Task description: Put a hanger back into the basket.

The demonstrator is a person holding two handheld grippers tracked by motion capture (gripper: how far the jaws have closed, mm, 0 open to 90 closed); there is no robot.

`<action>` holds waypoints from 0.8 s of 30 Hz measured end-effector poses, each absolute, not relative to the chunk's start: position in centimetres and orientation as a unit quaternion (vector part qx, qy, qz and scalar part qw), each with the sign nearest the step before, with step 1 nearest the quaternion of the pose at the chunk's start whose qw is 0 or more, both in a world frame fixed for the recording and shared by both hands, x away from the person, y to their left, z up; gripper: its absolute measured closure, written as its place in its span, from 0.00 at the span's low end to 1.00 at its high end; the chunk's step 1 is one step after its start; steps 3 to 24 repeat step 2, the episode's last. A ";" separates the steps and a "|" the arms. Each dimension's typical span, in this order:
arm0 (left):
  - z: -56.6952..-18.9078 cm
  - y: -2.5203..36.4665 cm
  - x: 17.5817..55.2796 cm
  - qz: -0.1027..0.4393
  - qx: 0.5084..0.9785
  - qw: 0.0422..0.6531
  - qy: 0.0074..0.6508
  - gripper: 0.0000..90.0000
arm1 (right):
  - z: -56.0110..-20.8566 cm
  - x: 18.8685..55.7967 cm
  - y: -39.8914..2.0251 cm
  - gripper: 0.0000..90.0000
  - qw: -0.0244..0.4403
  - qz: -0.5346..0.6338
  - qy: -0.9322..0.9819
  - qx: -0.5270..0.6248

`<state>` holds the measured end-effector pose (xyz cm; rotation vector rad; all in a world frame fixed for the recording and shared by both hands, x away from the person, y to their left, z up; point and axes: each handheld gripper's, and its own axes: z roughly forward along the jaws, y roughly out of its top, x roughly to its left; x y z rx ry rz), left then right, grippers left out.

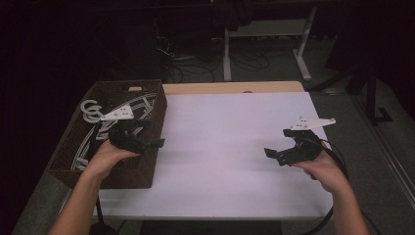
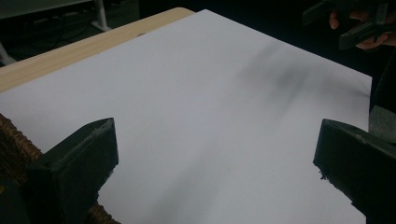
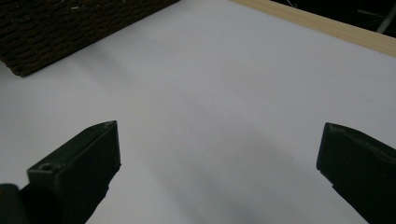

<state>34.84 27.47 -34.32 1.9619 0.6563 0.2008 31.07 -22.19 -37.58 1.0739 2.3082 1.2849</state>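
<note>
A: Basket (image 1: 147, 169), dark woven wicker, sits at the tabletop's (image 1: 235, 147) nine o'clock edge, overhanging the white sheet's left border. Inside it lie white plastic pieces (image 1: 90, 111), rings and curved strips, heaped toward its ten o'clock corner.

B: And the left gripper (image 1: 149, 137)?

A: It hovers over the basket's three o'clock rim, its fingers (image 2: 77, 161) spread as wide as they seem to go, nothing between them. In the left gripper view they look out across bare white sheet, with a sliver of wicker at seven o'clock.

B: Why there, do you think?

A: My guess is that the hand is working between basket and sheet, so it hangs right at the wall where a piece would be lifted over. Empty, open fingers suit a fresh reach into the heap.

B: The right gripper (image 1: 280, 151)?

A: Held above the sheet toward four o'clock, well apart from the basket, pointing toward nine o'clock. Its fingers (image 3: 79, 168) also stand wide apart and hold nothing. It seems parked out of the way, ready to receive or steady something.

B: Anything in the way?

A: The basket's wall is the main obstacle; the pieces look tangled, so one may drag others. Beyond the tabletop, at twelve o'clock, white desk legs (image 1: 227, 54) and loose cables (image 1: 186, 66) lie on the floor, far from the work.
</note>
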 end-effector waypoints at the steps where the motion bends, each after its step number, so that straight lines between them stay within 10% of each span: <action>1: -34.3 27.5 34.8 0.085 0.813 0.508 0.270 0.00 | -37.6 31.1 -22.2 0.00 0.144 0.446 0.801 0.373; 24: -34.3 27.5 34.7 0.085 0.811 0.514 0.267 0.00 | -37.5 31.0 -22.2 0.00 0.145 0.447 0.801 0.371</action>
